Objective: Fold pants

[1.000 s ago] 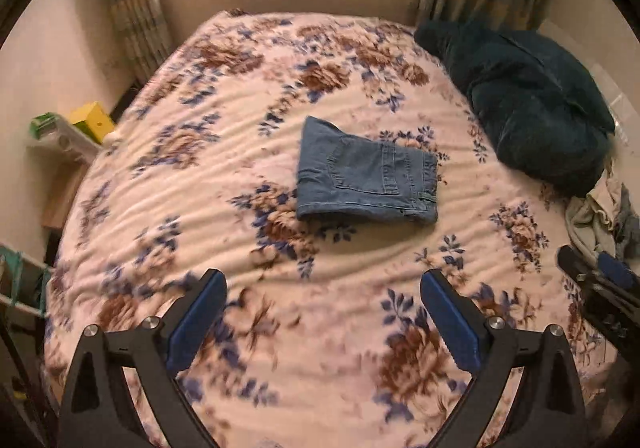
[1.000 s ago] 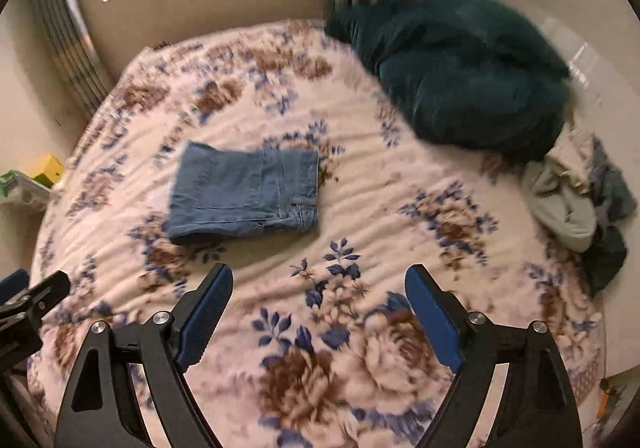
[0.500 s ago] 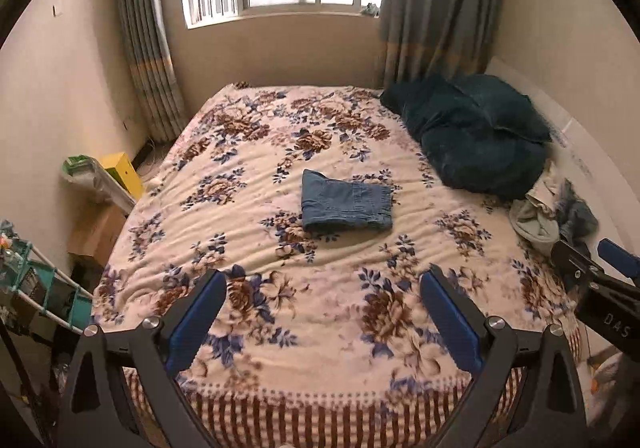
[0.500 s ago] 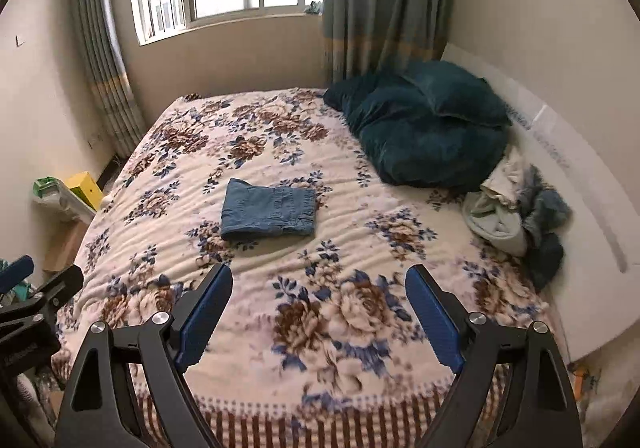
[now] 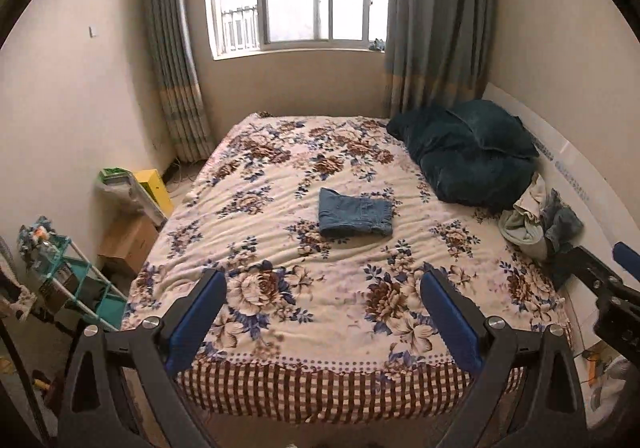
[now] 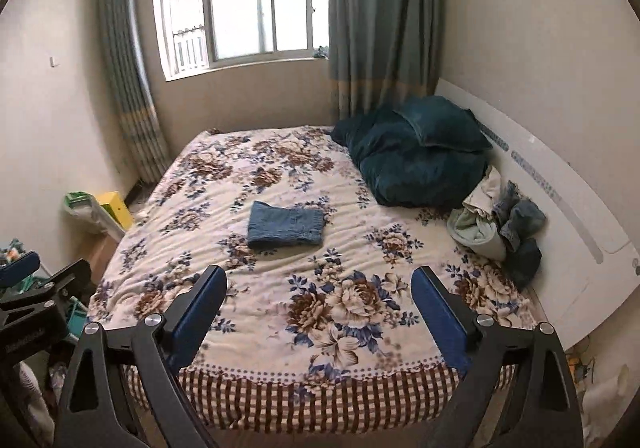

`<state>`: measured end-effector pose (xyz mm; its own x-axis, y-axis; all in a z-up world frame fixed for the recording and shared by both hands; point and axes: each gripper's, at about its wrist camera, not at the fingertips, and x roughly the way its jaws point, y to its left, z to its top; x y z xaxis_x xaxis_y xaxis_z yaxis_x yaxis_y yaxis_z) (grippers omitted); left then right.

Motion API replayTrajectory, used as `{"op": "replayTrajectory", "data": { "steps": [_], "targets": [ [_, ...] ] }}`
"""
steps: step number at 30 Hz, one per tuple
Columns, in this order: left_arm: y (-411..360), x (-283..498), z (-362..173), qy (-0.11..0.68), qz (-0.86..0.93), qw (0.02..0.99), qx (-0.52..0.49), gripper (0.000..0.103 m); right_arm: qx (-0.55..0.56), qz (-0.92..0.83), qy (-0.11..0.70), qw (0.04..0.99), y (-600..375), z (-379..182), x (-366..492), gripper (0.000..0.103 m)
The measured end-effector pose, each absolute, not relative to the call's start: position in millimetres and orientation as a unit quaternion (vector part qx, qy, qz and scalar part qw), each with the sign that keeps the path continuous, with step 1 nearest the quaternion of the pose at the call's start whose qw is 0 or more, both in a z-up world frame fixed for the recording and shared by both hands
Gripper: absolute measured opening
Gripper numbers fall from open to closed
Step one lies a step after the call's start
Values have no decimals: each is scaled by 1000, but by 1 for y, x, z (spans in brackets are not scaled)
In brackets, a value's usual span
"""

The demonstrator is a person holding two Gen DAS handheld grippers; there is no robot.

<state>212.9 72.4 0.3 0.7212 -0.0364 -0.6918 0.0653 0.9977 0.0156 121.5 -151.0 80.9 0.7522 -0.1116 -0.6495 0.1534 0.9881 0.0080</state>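
Folded denim pants (image 5: 355, 213) sit mid-bed on the floral blanket (image 5: 280, 288), well clear of left gripper (image 5: 325, 312) and right gripper (image 6: 319, 308), both spread wide and empty at the near edge; looks finished, so just keep off that stack.

- The left gripper (image 5: 322, 314) is held level, its two blue-padded fingers spread wide with nothing between them.
- The right gripper (image 6: 318, 312) shows the same pose: jaws far apart, blue pads (image 6: 438, 322) facing inward, gripping nothing.
- Each tool shows at the edge of the other's camera, the right one at the left view's right margin, placing them side by side.
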Motion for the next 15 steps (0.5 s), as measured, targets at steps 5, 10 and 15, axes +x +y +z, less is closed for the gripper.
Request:
{"op": "replayTrajectory", "data": {
  "steps": [5, 10, 15],
  "targets": [
    [64, 186, 7, 366, -30, 930, 20, 100, 24, -59, 337, 940, -154, 101, 86, 96],
    [57, 167, 11, 360, -29, 932, 17, 100, 23, -47, 337, 940, -158, 111, 64, 96],
    [54, 156, 13, 355, -26, 934, 14, 100, 20, -41, 338, 940, -163, 112, 52, 96]
  ]
}}
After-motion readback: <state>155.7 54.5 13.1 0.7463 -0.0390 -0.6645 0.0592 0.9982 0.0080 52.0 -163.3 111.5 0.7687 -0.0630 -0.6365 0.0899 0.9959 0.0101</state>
